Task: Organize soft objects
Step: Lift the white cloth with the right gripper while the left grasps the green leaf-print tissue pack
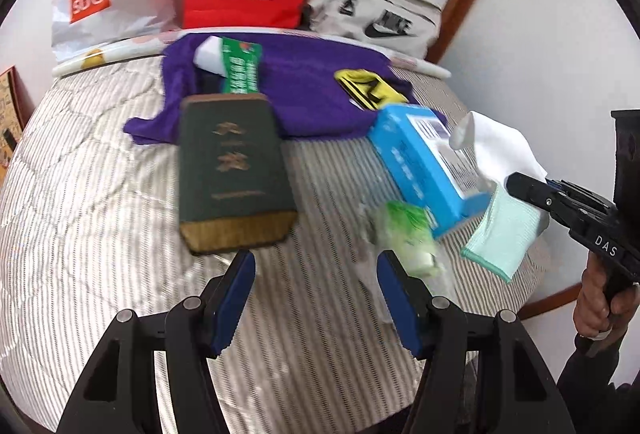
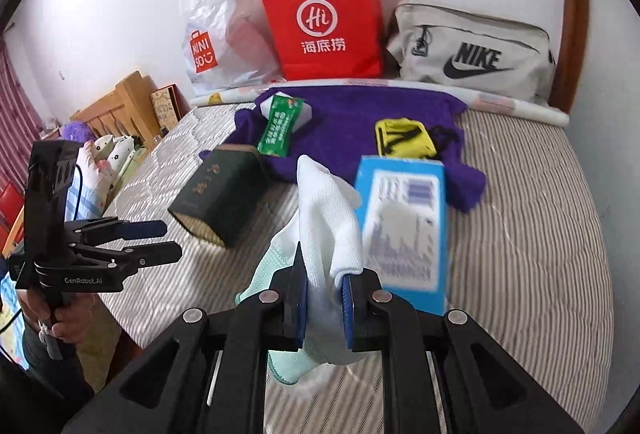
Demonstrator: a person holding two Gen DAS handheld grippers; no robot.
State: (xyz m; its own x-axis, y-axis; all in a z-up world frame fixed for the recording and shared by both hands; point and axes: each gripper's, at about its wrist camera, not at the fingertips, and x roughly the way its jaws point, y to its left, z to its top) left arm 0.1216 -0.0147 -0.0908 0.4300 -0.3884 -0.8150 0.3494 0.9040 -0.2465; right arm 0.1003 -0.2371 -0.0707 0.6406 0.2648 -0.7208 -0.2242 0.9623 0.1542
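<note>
Striped bedding [image 2: 520,234] is carrying scattered clutter; the right gripper [image 2: 326,304] is pinching a white cloth [image 2: 328,209] aloft, the left gripper [image 1: 316,282] is hovering spread, and sorting looks barely begun, with the purple towel [image 2: 352,121] lying unsorted.

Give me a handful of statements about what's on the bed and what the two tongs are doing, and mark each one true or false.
1. The right tongs are shut on a white woven cloth. True.
2. The left tongs grip the dark green rectangular tin box. False: they are open and hold nothing.
3. A small yellow fabric pouch lies on the purple fleece towel. True.
4. The red paper shopping bag lies flat on the striped mattress. False: it stands upright against the wall.
5. A pale mint green cloth hangs with the white one. True.
</note>
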